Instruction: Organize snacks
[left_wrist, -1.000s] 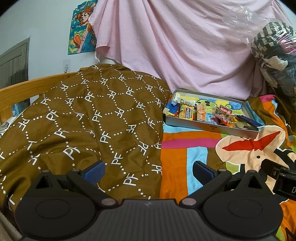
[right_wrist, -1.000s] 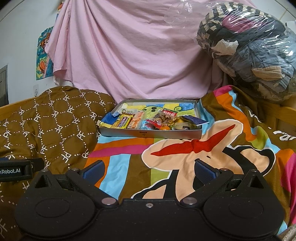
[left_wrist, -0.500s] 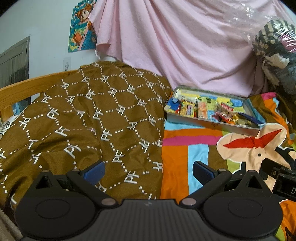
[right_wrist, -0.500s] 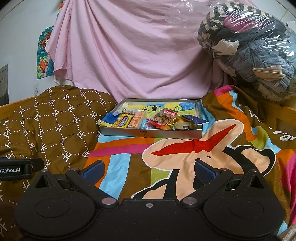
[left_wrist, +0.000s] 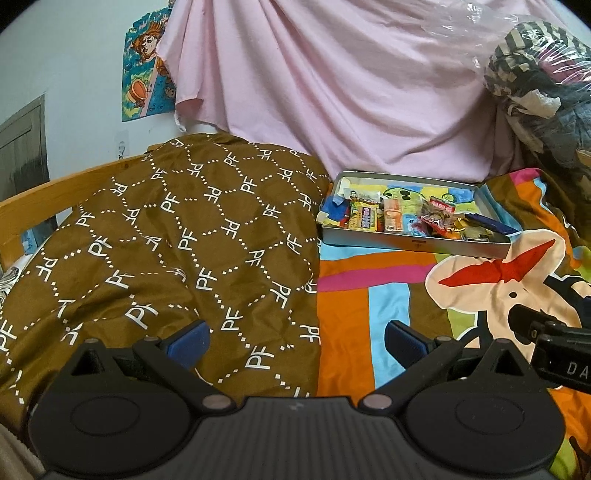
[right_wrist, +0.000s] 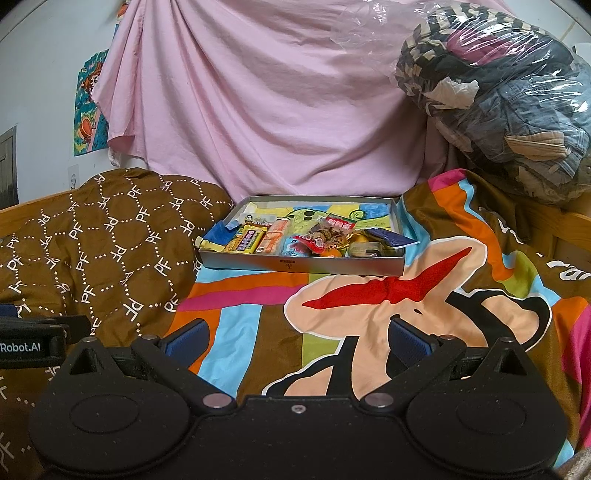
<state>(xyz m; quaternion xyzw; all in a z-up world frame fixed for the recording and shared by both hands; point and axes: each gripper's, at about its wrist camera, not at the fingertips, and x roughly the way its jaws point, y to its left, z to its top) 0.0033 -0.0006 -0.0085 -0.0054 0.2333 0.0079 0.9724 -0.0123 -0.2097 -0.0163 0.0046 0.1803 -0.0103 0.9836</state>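
Note:
A shallow grey box (right_wrist: 301, 263) (left_wrist: 413, 243) lies on the bed ahead, with several wrapped snacks piled along its near side: a yellow bar (right_wrist: 246, 239) (left_wrist: 364, 218), an orange packet (right_wrist: 273, 240) (left_wrist: 392, 220), a red-and-white bag (right_wrist: 314, 240) (left_wrist: 436, 218), a dark blue wrapper (right_wrist: 393, 238). My left gripper (left_wrist: 295, 338) stands open over the brown quilt, well short of the box. Over the colourful blanket my right gripper (right_wrist: 297, 338) is open too, empty, facing the box.
A brown patterned quilt (left_wrist: 166, 240) bulges at the left beside the box. The cartoon blanket (right_wrist: 388, 306) covers the bed. A pink sheet (right_wrist: 277, 110) hangs behind. A plastic-wrapped bundle of clothes (right_wrist: 506, 103) sits at the back right. A wooden bed rail (left_wrist: 44, 195) runs along the left.
The left gripper's view has tilted down and swung slightly, so the box sits higher and a little further right. The right gripper has edged slightly towards the box. Both stay open.

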